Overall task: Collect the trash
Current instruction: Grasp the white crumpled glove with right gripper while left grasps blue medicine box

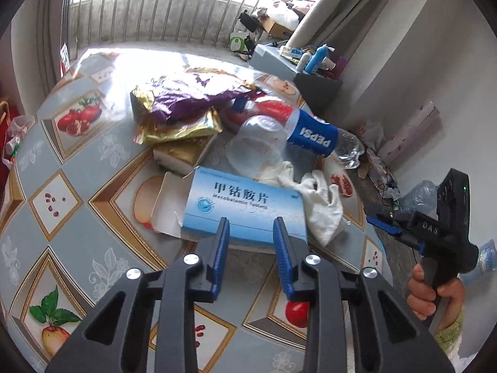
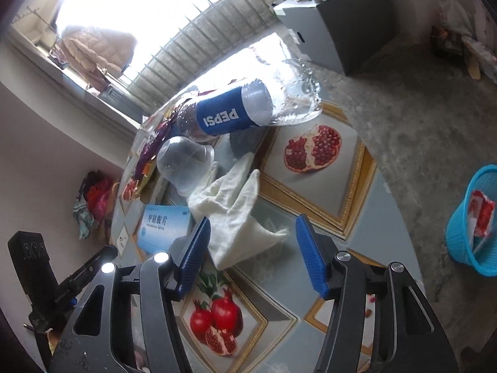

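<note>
Trash lies on a round table with a fruit-print cloth (image 1: 62, 168). A blue medicine box (image 1: 245, 208) lies just beyond my open left gripper (image 1: 251, 223). Behind it are a white crumpled cloth (image 1: 323, 205), a clear plastic cup (image 1: 257, 143), an empty Pepsi bottle (image 1: 313, 133) and gold and purple snack bags (image 1: 186, 105). My right gripper (image 2: 251, 227) is open just above the white cloth (image 2: 239, 217), with the cup (image 2: 186, 164) and Pepsi bottle (image 2: 230, 115) beyond it. The medicine box (image 2: 164, 227) lies to its left.
A blue plastic basket (image 2: 472, 220) holding a red-and-white wrapper stands on the floor right of the table. A grey box (image 2: 326, 34) with bottles on top stands behind the table. More litter lies on the floor by the wall (image 1: 379, 155).
</note>
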`<state>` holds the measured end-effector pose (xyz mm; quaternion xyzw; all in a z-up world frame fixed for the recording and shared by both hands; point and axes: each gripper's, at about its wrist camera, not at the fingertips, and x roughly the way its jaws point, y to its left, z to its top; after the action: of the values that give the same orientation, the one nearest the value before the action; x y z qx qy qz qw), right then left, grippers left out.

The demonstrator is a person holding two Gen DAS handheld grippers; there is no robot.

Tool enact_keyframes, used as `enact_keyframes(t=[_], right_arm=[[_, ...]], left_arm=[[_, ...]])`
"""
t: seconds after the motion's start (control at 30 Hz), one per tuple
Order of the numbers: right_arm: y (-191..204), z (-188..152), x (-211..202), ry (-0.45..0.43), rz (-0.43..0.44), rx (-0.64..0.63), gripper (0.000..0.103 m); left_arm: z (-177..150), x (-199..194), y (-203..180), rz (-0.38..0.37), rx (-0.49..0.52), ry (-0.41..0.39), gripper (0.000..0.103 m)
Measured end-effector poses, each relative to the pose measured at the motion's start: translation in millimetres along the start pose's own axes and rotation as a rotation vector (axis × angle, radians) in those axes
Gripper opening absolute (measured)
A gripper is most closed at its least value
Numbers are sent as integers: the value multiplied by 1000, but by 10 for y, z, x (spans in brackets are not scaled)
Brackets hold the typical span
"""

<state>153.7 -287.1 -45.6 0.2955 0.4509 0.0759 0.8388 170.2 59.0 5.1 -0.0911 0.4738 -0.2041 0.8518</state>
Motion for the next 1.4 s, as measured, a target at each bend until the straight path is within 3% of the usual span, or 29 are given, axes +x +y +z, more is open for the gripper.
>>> enact_keyframes(t=[0.2,0.33,0.5,0.73,1.0,1.4], right_arm=[[41,198,394,45,35,42,50],[57,261,602,95,98,67,44],[182,224,703,146,146,33,36],[130,167,611,196,222,40,25],[10,-57,342,213,217,41,24],[-125,-714,-135,252,216,98,23]], left_arm=[[73,194,308,74,-48,-15,25],[129,430,431,106,-52,19,24],[149,494,434,66,-48,21,23],[133,488,417,45,-33,15,23],[73,521,219,-1,22,38,22],[22,693,-256,-74,148,92,21]])
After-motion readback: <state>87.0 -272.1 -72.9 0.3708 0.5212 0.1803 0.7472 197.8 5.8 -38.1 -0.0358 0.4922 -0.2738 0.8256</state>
